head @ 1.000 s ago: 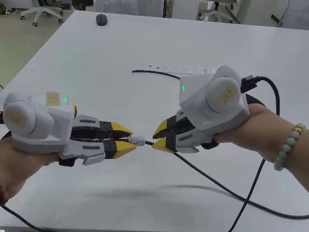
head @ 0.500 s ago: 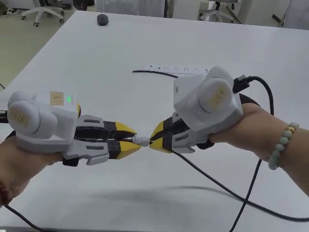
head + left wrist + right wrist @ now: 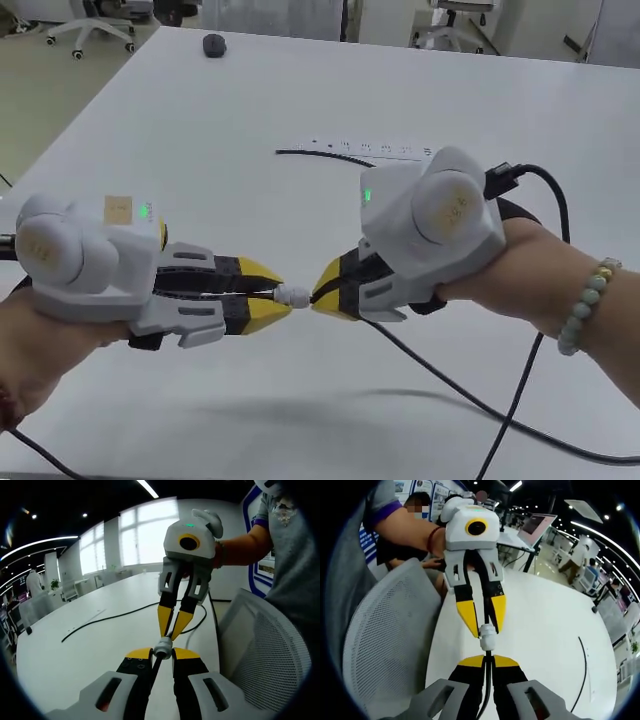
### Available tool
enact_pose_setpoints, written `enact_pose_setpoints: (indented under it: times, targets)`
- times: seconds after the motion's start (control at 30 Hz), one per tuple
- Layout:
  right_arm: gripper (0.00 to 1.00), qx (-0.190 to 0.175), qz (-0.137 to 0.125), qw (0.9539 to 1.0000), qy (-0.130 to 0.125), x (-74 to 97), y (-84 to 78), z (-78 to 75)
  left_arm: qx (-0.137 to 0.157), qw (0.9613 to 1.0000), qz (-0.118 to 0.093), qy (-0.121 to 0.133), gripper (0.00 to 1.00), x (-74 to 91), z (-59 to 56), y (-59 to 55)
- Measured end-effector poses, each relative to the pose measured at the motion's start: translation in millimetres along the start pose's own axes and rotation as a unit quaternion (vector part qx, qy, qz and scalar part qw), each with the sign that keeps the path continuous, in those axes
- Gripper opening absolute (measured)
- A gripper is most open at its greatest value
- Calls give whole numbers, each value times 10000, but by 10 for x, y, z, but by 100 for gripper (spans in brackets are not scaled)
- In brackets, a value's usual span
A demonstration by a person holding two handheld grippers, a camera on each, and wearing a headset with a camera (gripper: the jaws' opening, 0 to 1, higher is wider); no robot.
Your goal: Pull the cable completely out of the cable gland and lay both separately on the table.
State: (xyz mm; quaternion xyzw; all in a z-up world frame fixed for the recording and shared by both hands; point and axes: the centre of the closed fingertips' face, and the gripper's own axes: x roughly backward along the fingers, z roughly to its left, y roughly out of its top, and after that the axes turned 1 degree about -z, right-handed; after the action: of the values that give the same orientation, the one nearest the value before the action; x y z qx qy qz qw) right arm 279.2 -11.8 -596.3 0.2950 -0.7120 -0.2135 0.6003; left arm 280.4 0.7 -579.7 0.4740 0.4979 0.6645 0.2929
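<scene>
Bearing a small tan sticker (image 3: pixel 118 208) on its top, the left gripper (image 3: pixel 276 290) shows print too small to read. The round beige caps on both grippers carry faint marks that cannot be made out either. A green lamp glows on each housing.

Both grippers are held tip to tip above the white table (image 3: pixel 200 130), with their shadow lying on it below. The left hand (image 3: pixel 30 345) holds its gripper roughly level, pointing to the person's right. The right hand (image 3: pixel 510 265), with a bracelet of pale beads (image 3: pixel 585 305) at the wrist, aims the right gripper (image 3: pixel 320 292) back toward it, tilted slightly downward.

The left gripper's yellow tips pinch the white cable gland (image 3: pixel 292 295), which sits in the air between the two grippers. Just beside the gland, the right gripper's jaws are pressed together on the black cable (image 3: pixel 430 365). From there the cable runs under the right hand and trails away across the table toward the person's right. In the right gripper view it enters the gland straight ahead of the jaws.

A white power strip (image 3: pixel 372 150) lies farther back on the table.
</scene>
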Motion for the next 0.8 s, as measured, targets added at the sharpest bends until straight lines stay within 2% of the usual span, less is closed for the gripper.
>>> enact_pose_setpoints:
  times: [0.4, 0.8]
  targets:
    - [0, -143, 156, 9998, -47, 101, -223, -28, 20, 10000, 44, 71, 15, 65, 33, -40]
    - [0, -401, 258, 9986, -219, 238, -432, -103, 87, 9997, 101, 223, 15, 146, 117, -122]
